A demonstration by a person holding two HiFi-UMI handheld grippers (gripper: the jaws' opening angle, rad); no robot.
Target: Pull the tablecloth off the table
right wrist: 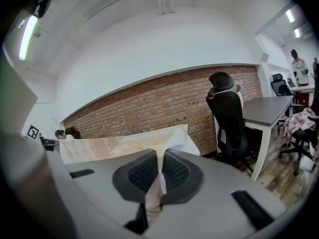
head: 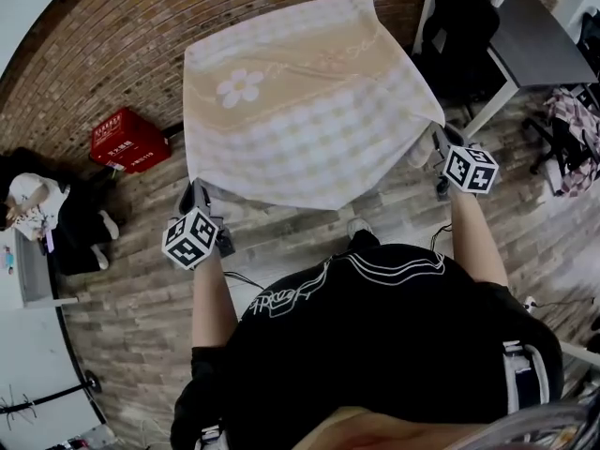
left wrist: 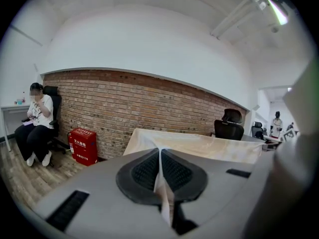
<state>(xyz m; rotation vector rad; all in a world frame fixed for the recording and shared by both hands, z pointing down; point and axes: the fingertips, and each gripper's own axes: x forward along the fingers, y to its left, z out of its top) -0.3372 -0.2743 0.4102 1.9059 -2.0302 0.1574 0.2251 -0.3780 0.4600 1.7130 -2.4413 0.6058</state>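
A pale checked tablecloth point(head: 300, 111) with a beige band and a white flower print lies stretched out in front of me in the head view. My left gripper point(head: 199, 200) is shut on its near left corner, and my right gripper point(head: 441, 143) is shut on its near right corner. In the left gripper view the cloth point(left wrist: 199, 144) runs back from a fold pinched between the dark pads point(left wrist: 144, 171). The right gripper view shows the cloth point(right wrist: 124, 144) pinched the same way between the pads point(right wrist: 174, 171). The table under the cloth is hidden.
A red box point(head: 129, 140) stands on the wooden floor by the brick wall at the left. A seated person point(head: 42, 216) is at the far left. A black office chair point(head: 459, 26) and a grey desk point(head: 530, 40) stand at the right.
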